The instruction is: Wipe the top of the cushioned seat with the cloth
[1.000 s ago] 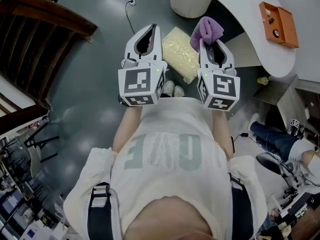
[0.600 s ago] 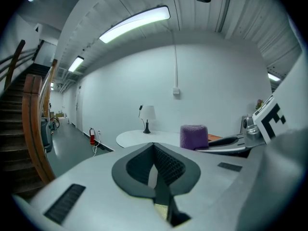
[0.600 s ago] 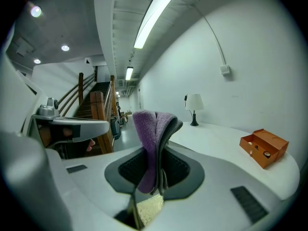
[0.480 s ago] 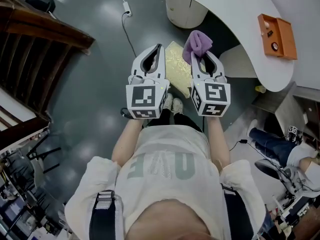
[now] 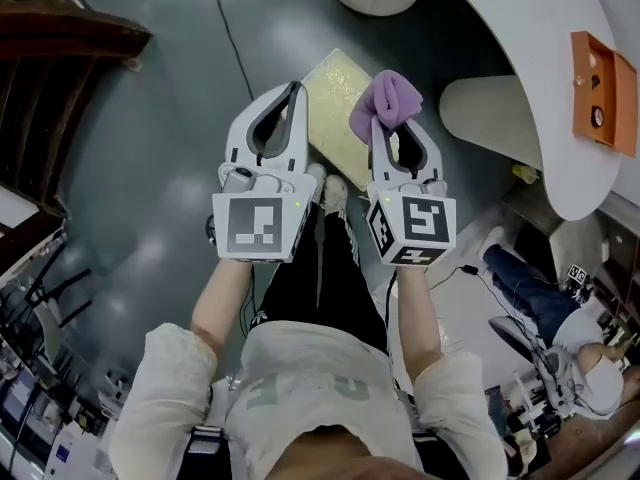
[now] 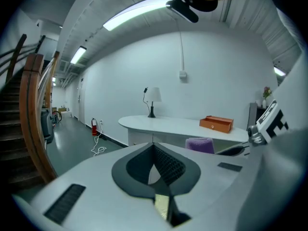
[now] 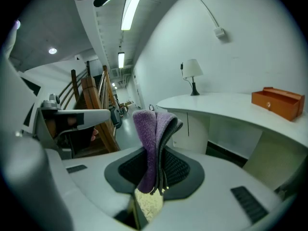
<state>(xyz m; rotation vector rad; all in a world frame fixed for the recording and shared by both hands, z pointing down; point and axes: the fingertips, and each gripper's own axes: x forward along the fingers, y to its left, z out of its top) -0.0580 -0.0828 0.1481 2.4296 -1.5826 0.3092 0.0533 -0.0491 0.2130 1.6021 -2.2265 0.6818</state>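
- The room is showing bright and evenly lit from overhead; a ceiling strip [image 6: 139,9] is burning out to white in the left gripper view; another ceiling strip [image 7: 132,6] is glaring at the top of the right gripper view.
- The floor [image 5: 150,158] is throwing back soft pale patches of glare in the head view; shadows are lying faint.
- Both gripper views are bending straight lines hard towards the edges; their corners are going black.
- The cloth [image 7: 147,148] is showing sharp; the foreground nearest each lens is looking soft.
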